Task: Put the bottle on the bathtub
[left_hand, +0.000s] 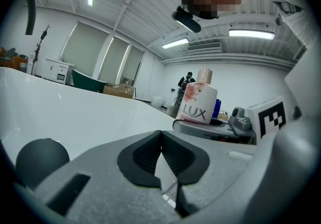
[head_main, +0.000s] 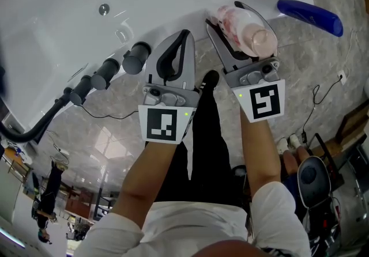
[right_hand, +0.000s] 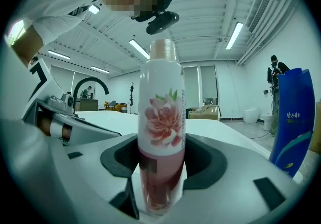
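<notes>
A pink and white flower-print bottle (head_main: 249, 31) (right_hand: 161, 117) stands upright between the jaws of my right gripper (head_main: 230, 19) (right_hand: 160, 160), which is shut on its lower part. It is over the white bathtub's (head_main: 144, 2) rim, beside a blue bottle (head_main: 311, 15) (right_hand: 293, 117). I cannot tell whether its base touches the rim. My left gripper (head_main: 182, 40) (left_hand: 161, 155) is just to its left over the rim, jaws shut with nothing between them. The left gripper view shows the held bottle (left_hand: 199, 103) and the tub's wall (left_hand: 75, 112).
Black tap knobs (head_main: 136, 57) and a black spout (head_main: 34, 123) line the tub rim to the left of the left gripper; one knob (left_hand: 42, 160) is close by it. Marbled floor lies below the rim. The person's legs and a chair (head_main: 314, 178) are underneath.
</notes>
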Available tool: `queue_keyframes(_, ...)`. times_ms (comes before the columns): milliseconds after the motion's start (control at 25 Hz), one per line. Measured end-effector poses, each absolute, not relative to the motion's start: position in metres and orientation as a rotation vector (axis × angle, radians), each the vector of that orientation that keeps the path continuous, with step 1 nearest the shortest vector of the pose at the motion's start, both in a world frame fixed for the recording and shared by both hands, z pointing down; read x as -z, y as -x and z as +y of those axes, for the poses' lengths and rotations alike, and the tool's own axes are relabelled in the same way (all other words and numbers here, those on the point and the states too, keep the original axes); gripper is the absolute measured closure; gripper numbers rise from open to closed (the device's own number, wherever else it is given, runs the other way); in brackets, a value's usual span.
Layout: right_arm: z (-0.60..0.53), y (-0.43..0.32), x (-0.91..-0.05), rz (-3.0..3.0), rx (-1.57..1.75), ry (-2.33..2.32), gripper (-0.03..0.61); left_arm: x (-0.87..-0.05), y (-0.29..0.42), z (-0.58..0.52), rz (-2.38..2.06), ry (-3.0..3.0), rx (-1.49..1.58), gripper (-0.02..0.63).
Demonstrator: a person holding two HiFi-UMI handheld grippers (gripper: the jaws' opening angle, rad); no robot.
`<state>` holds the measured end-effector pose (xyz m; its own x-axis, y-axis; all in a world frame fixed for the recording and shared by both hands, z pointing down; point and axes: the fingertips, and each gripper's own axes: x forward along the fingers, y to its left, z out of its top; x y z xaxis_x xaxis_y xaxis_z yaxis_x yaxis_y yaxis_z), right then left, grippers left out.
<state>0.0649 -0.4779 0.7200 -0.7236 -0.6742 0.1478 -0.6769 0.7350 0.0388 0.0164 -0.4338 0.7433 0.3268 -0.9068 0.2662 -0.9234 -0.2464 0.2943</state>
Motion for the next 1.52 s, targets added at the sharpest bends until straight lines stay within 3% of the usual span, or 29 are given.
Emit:
queue_keyframes(840, -0.408, -0.098, -0.693, -2.668, -0.185, -1.118, 0.347, -0.662, -0.006, -0.395, -1.625, -2.285, -0.005, 0.598)
queue_keyframes(1160, -0.357, -0.128, -0.590, -2.708, -0.224, -1.136, 0.362, -0.577, -0.029, -0.372, -1.574, -2.343, 0.044, 0.598)
queue_keyframes(1520, -0.307, -0.148, -0.417, -2.868, -0.113, -1.107, 0.444, -0.453, -0.051, -0.328, -1.557, -2.499, 0.000, 0.598)
